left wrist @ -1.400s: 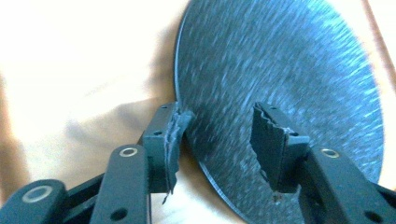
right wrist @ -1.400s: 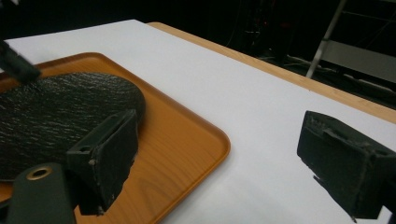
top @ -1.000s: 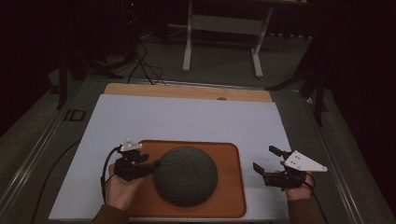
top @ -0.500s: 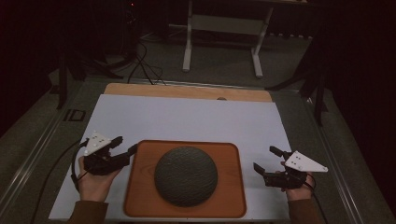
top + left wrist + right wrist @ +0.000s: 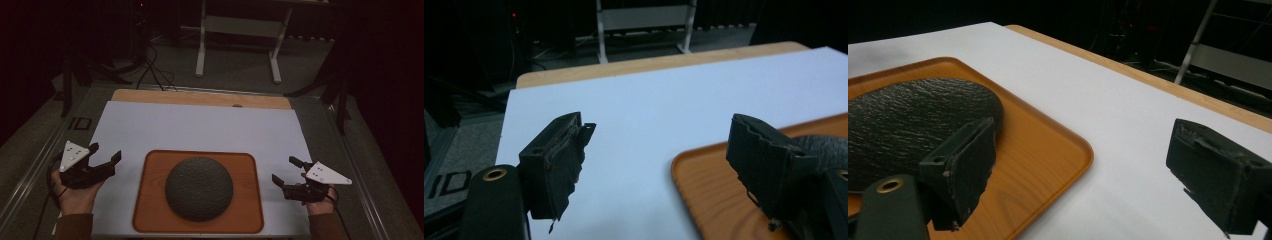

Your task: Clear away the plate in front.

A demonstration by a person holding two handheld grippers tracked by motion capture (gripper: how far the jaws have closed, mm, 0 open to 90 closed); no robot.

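A dark grey, rough-skinned dome [image 5: 199, 187] lies in the middle of an orange wooden tray [image 5: 150, 205]. My left gripper [image 5: 106, 151] hovers over the white sheet left of the tray, apart from the dome. Its jaws have just been opening and stand open with nothing between them. In the left gripper view the gripper [image 5: 661, 125] frames bare sheet, with the tray [image 5: 704, 185] and dome [image 5: 824, 145] at the right. My right gripper [image 5: 283, 169] is open beside the tray's right edge. In the right gripper view the gripper [image 5: 1083, 125] shows the dome [image 5: 908, 120] and tray [image 5: 1048, 150] at the left.
The tray rests on a white sheet [image 5: 200, 127] that covers a wooden tabletop [image 5: 200, 98]. Beyond the table stand a white metal frame [image 5: 202, 45] and cables [image 5: 145, 70] on the dark floor. Metal rails run along both table sides.
My left gripper drew back leftward from the dome's side, off the tray, and its jaws widened. The right gripper and the dome stayed put.
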